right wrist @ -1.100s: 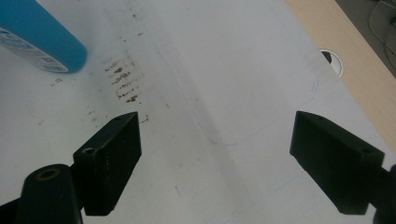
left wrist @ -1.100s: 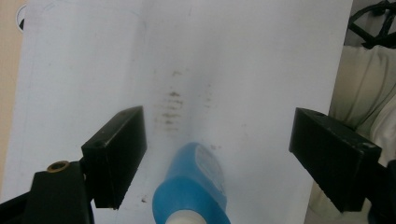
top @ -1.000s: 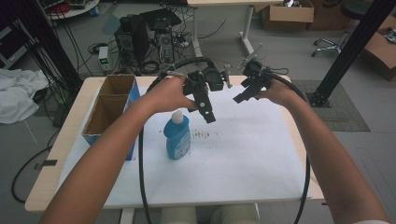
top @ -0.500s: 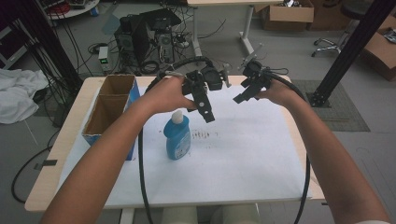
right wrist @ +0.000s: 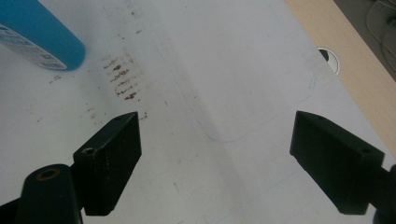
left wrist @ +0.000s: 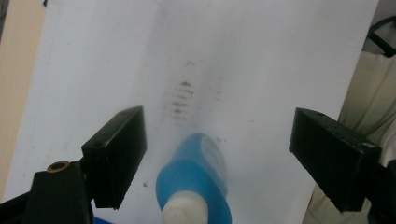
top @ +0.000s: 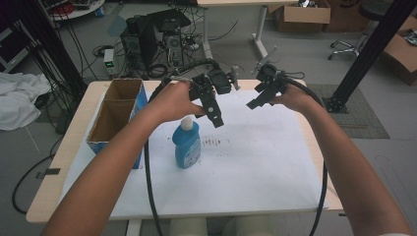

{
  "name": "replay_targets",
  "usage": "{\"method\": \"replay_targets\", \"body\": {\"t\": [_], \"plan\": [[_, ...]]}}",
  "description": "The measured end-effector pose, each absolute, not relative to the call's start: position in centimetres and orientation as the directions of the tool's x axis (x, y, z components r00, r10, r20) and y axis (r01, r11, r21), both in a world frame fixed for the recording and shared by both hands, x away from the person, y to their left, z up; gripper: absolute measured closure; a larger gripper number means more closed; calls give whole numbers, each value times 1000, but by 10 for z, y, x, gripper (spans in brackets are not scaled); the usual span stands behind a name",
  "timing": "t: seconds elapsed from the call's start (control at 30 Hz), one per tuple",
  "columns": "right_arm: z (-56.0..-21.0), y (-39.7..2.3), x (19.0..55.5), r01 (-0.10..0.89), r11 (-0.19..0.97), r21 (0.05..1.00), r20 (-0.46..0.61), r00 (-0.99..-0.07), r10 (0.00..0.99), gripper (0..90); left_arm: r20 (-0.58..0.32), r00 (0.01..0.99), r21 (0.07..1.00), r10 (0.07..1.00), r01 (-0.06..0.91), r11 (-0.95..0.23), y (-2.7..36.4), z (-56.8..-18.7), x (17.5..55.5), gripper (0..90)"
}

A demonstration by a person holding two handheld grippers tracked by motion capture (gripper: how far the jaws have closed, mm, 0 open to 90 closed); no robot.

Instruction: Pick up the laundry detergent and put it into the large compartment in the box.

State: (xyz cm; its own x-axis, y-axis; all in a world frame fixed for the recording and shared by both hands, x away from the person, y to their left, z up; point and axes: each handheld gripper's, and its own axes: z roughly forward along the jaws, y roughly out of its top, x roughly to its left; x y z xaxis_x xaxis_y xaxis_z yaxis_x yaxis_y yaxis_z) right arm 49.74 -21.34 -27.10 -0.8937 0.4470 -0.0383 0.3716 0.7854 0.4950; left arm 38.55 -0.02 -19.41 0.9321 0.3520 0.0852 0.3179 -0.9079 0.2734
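A blue bottle (top: 187, 144) with a white cap stands upright on the white sheet (top: 255, 162), left of the middle. My left gripper (top: 215, 114) is held in the air just above and to the right of its cap, jaws wide apart and holding nothing. In the left gripper view the blue bottle (left wrist: 195, 177) sits low between the open left gripper (left wrist: 219, 158). My right gripper (top: 256, 98) hovers over the far right part of the sheet, also open and holding nothing. In the right gripper view the bottle's base (right wrist: 42, 42) is at top left, far from the right gripper (right wrist: 215, 163).
An open cardboard box (top: 115, 115) with a blue side stands at the table's left edge, close to the bottle. Brown smudges (top: 214, 142) mark the sheet beside the bottle. The wooden table edge (right wrist: 355, 60) has a round cable hole (right wrist: 329, 56). Black cables trail from both grippers.
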Motion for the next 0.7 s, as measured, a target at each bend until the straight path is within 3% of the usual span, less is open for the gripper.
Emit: {"method": "replay_targets", "body": {"t": [0.4,0.7], "plan": [[-270,-210,494,363,792,491,-47,-897,440,164,93,788,321,609,555,-768,24,-184,380,188],[-270,-210,494,360,791,495,-47,-898,438,164,99,721,306,686,634,-711,30,-188,381,190]]}}
